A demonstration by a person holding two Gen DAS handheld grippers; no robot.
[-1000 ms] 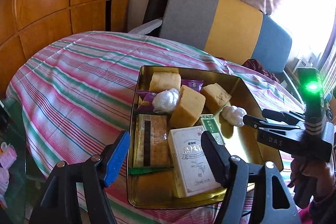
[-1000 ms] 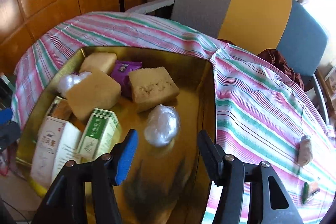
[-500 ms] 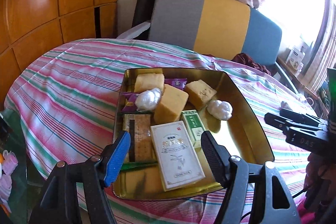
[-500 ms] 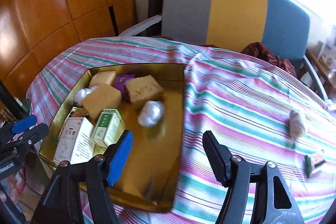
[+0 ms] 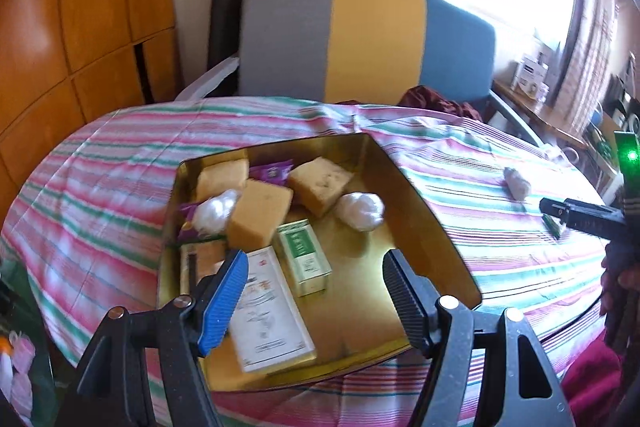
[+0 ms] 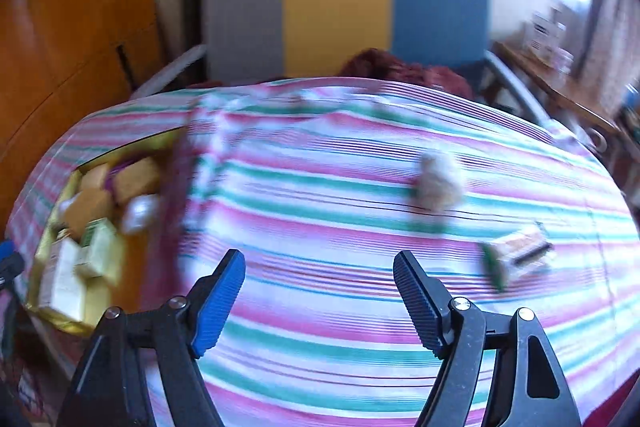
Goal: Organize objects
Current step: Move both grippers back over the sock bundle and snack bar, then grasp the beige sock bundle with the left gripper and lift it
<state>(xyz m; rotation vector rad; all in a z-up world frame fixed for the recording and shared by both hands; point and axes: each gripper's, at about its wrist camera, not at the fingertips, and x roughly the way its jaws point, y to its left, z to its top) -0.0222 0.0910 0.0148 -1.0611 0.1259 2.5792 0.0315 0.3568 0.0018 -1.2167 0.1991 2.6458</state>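
- Left wrist view: the left tongs (image 5: 314, 291) are spread wide with nothing between them, hanging over the near end of a gold tray (image 5: 416, 195) that sits on a bench covered by a pink, green and white striped cloth (image 5: 100, 179).
- Inside the tray, a large white box (image 5: 268, 319) lies flat at the near left, partly behind the blue pad of the tongs; a small green box (image 5: 305, 257) lies just beside it.
- Farther in are three tan sponge-like blocks (image 5: 260, 213), a purple packet (image 5: 274, 171) and two white wrapped bundles, one (image 5: 362, 211) on the bare right half of the tray.
- On the cloth right of the tray lies a pale lump (image 5: 517, 182); the right tongs (image 5: 554, 210) reach in from the right edge near it, seen side-on, so I cannot tell their opening here.
- Behind the bench stands a chair with a grey, yellow and blue back (image 5: 372, 39), wooden panels (image 5: 68, 27) to its left.
- Right wrist view, blurred: the right tongs (image 6: 320, 291) are wide apart and hold nothing, above bare striped cloth (image 6: 320, 211).
- The tray (image 6: 60, 319) sits well to the left with the boxes and blocks inside.
- Ahead and to the right, the pale lump (image 6: 436, 183) lies on the cloth; nearer the right edge lies a small flat packet (image 6: 520, 255) with a green end.
- Nothing stands between the tongs and those two loose items.
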